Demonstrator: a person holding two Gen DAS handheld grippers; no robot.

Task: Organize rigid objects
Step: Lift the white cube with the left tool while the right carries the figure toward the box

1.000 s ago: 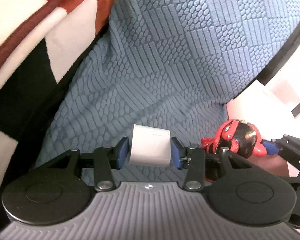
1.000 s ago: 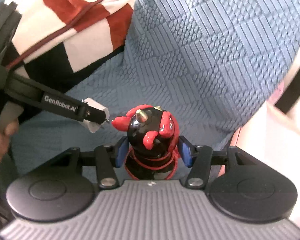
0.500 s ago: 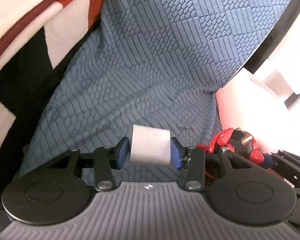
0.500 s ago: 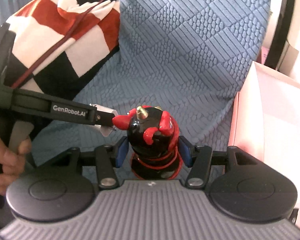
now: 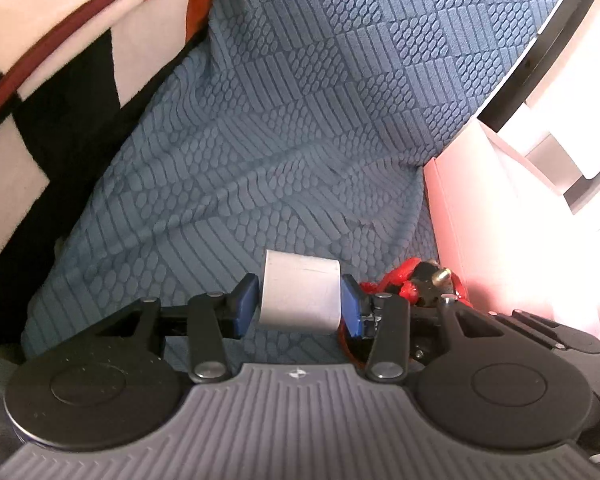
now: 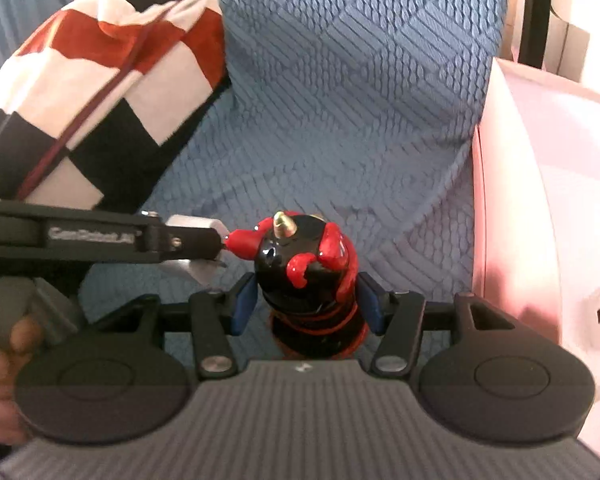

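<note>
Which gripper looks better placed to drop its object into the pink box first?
Right, probably. The right gripper holds the red and black figurine beside the pink box. The left gripper, holding the white block, sits farther from the box, with the figurine between.

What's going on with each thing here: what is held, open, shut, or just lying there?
Left gripper: shut on the white block.
White block: clamped between the blue pads, off the cover.
Right gripper: shut on the figurine.
Figurine: red and black, upright, held at its sides.
Blue cover: textured, spread flat, slightly creased.
Checked blanket: bunched at the left.
Pink box: beside the cover, contents not visible.
</note>
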